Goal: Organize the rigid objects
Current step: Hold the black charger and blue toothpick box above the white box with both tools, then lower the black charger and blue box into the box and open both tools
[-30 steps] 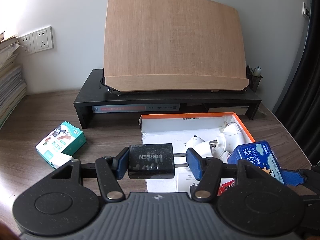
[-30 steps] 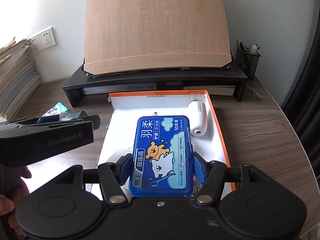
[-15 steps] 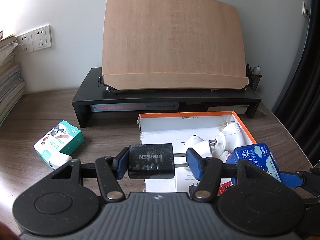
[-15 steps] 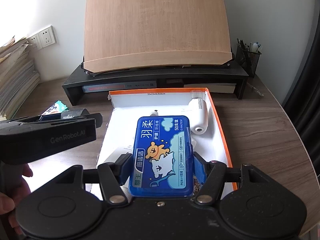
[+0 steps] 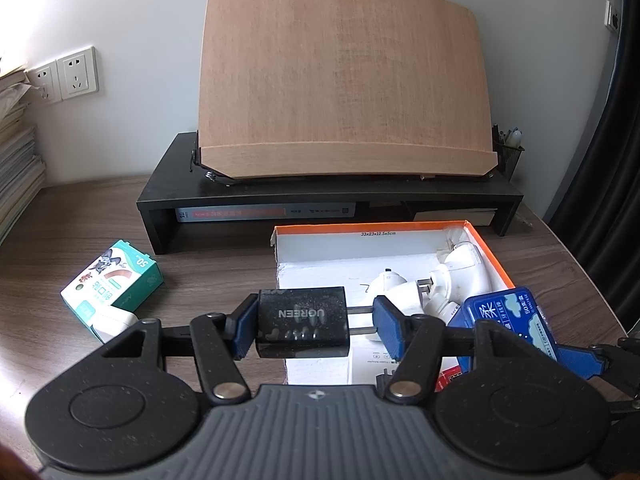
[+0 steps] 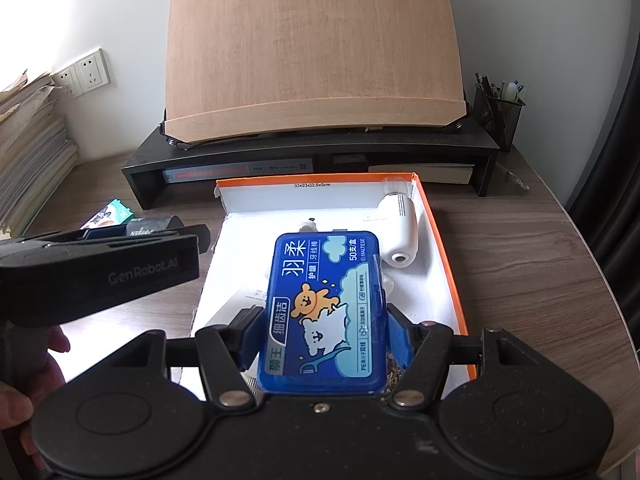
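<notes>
orange-rimmed box (image 6: 440, 248) sits on the desk (image 6: 520, 264) before the black shelf (image 6: 312, 148), already holding white plug-in gadgets (image 6: 400, 228) – so part of the sorting looks done. right gripper (image 6: 324, 336) grips the blue floss case (image 6: 324, 312) above the box; left gripper (image 5: 312, 320) clamps a black ugreen charger (image 5: 302, 322) at the box's near-left edge. green carton (image 5: 112, 284) is left outside – likely last

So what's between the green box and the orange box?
Bare table, except the black charger held in the left gripper nearer the camera; left wrist view shows it.
</notes>
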Tool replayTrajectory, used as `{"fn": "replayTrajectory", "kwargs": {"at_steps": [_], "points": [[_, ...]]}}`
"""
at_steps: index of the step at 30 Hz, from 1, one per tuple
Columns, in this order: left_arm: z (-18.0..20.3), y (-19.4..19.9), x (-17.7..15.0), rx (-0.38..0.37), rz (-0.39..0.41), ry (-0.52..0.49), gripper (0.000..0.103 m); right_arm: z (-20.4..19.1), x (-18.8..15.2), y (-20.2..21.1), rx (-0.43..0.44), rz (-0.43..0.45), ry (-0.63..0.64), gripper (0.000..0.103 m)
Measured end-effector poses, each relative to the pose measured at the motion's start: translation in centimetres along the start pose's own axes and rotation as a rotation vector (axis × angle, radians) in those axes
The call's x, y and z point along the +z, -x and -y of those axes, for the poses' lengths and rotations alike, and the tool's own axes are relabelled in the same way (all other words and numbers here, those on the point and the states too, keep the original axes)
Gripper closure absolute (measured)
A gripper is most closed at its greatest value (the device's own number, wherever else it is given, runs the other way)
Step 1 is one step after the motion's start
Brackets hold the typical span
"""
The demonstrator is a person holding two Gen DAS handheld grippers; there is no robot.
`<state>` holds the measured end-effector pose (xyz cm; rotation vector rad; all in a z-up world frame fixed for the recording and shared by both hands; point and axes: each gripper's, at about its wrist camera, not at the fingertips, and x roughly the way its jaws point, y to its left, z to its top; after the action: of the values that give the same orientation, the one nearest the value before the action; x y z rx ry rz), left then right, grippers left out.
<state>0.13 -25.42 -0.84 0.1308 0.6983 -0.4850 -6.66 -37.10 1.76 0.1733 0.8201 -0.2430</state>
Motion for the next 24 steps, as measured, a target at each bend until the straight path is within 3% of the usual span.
{"fn": "replayTrajectory", "kwargs": {"at_steps": [24], "points": [[-0.2, -1.7, 0.5, -0.013, -0.022, -0.002, 0.042, 0.4, 0.1, -1.4, -0.012, -0.032, -0.010, 0.027]]}}
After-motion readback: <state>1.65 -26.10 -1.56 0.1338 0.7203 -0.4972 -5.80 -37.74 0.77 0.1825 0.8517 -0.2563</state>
